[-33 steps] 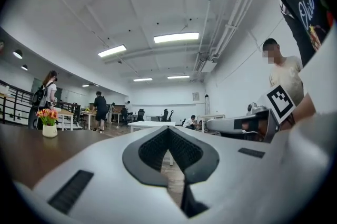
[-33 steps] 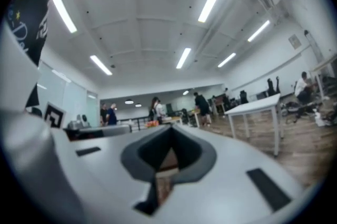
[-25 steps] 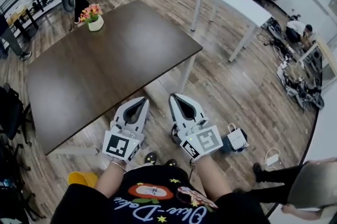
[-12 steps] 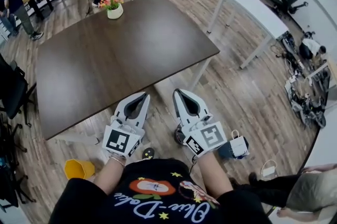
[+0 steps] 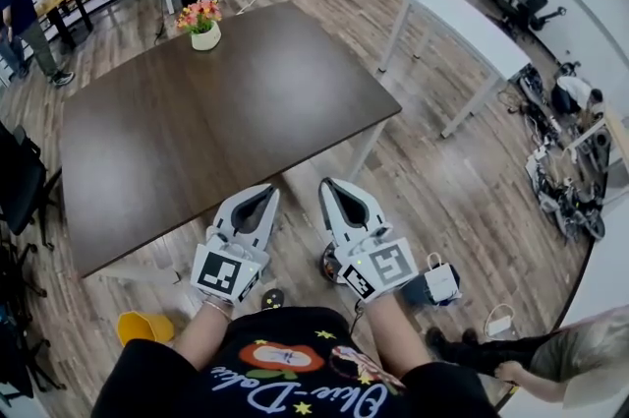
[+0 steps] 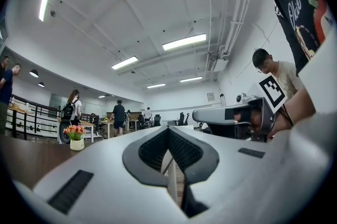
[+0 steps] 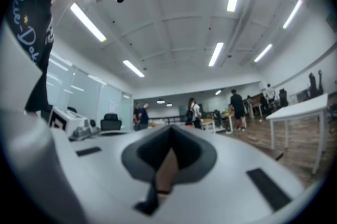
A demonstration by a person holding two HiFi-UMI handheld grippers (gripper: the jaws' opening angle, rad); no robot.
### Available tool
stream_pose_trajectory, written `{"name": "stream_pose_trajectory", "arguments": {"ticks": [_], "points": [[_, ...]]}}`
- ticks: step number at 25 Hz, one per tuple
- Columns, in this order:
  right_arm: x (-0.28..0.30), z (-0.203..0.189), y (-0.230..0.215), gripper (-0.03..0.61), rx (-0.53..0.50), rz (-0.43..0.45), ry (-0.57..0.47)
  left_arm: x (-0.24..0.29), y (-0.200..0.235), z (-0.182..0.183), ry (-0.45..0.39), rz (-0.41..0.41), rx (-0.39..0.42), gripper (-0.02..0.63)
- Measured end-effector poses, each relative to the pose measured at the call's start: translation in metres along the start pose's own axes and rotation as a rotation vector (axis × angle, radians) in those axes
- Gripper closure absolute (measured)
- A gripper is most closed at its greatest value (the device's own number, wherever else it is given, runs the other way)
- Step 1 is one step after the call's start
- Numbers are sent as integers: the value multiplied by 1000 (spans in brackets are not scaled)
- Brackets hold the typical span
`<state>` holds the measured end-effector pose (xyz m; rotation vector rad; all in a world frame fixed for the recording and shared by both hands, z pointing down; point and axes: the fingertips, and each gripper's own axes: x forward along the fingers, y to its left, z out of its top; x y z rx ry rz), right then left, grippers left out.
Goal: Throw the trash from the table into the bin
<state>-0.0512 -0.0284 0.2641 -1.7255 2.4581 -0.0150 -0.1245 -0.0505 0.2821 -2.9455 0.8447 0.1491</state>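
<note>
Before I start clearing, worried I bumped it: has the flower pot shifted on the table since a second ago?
No. The flower pot still sits by the far left corner of the table; only the view shifted.

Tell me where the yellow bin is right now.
Head view, lower left: the yellow bin sits on the floor off the dark table's near corner, left of the left gripper.

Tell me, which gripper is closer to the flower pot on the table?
Left. The flower pot stands at the table's far corner. The left gripper hangs by the near edge, on the pot's side; the right gripper is beside it, farther off.
</note>
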Motion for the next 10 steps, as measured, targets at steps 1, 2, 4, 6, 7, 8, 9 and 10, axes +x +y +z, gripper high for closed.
{"name": "stream_pose_trajectory", "arguments": {"ticks": [1, 2, 4, 6, 7, 8, 9, 10], "points": [[0, 0, -1, 574, 0, -1, 0, 1, 0, -1, 2, -3, 2, 606], [1, 1, -1, 574, 1, -2, 0, 2, 0, -1, 3, -6, 6, 607], [1, 1, -3, 574, 2, -5, 1, 3, 0, -2, 11, -8, 8, 607], [2, 2, -4, 574, 0, -6, 1, 5, 1, -3, 15, -10, 6, 607], [3, 1, -5, 574, -1, -6, 0, 6, 1, -3, 12, -10, 5, 607], [3, 1, -6, 574, -3, -5, 1, 8, 1, -2, 8, -10, 3, 607], [3, 1, -6, 574, -6, -5, 1, 10, 1, -1, 3, -10, 3, 606], [4, 0, -7, 574, -8, -5, 2, 11, 1, -1, -2, -11, 2, 607]]}}
